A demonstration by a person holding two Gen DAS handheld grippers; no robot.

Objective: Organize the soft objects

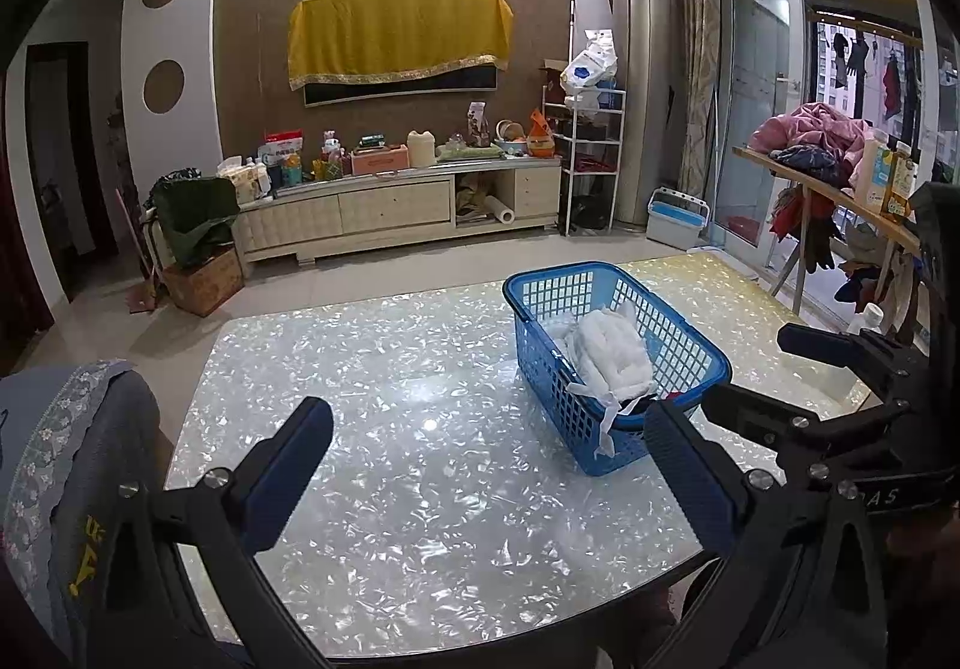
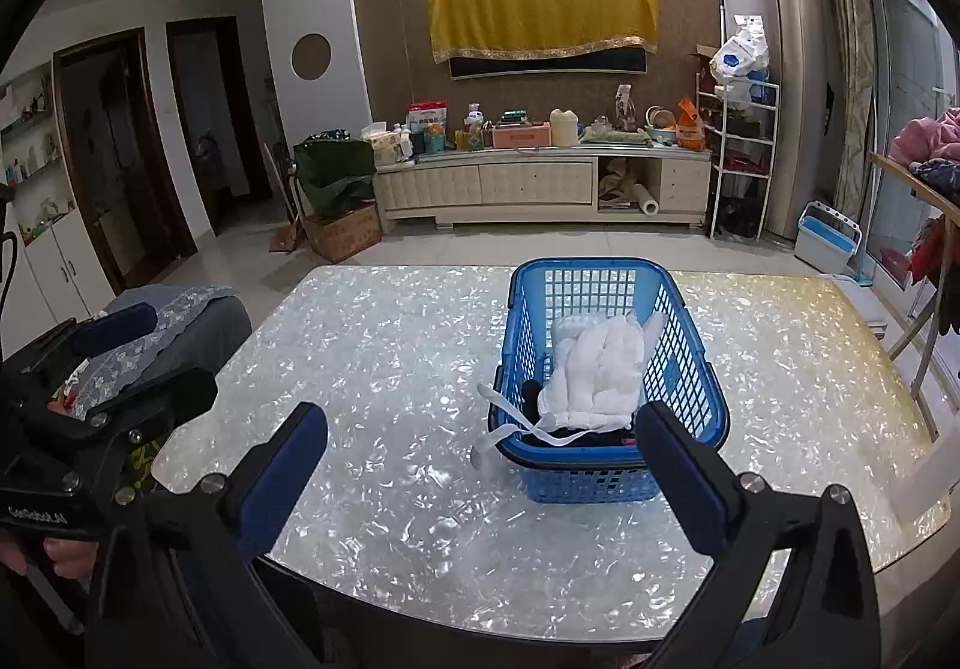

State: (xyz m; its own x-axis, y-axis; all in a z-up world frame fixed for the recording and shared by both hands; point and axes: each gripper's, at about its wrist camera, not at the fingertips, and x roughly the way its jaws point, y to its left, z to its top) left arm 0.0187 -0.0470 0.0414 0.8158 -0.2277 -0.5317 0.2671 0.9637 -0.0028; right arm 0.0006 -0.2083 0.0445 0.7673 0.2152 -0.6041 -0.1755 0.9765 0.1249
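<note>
A blue plastic basket (image 1: 684, 345) stands on the shiny pearl-patterned table (image 1: 390, 369). It holds a white padded cloth (image 1: 612, 351) over dark items; a white strap hangs over its near rim. In the right wrist view the basket (image 2: 696, 369) and cloth (image 2: 600, 363) are straight ahead. My left gripper (image 1: 486, 465) is open and empty, above the table left of the basket. My right gripper (image 2: 480, 465) is open and empty, just in front of the basket. The right gripper also shows at the right edge of the left wrist view (image 1: 798, 369).
A chair with a grey lace-trimmed cover (image 1: 54, 459) stands at the table's left side. A TV cabinet (image 1: 396, 207) crowded with items lines the far wall. A side table (image 1: 840, 189) with clothes and bottles stands at the right.
</note>
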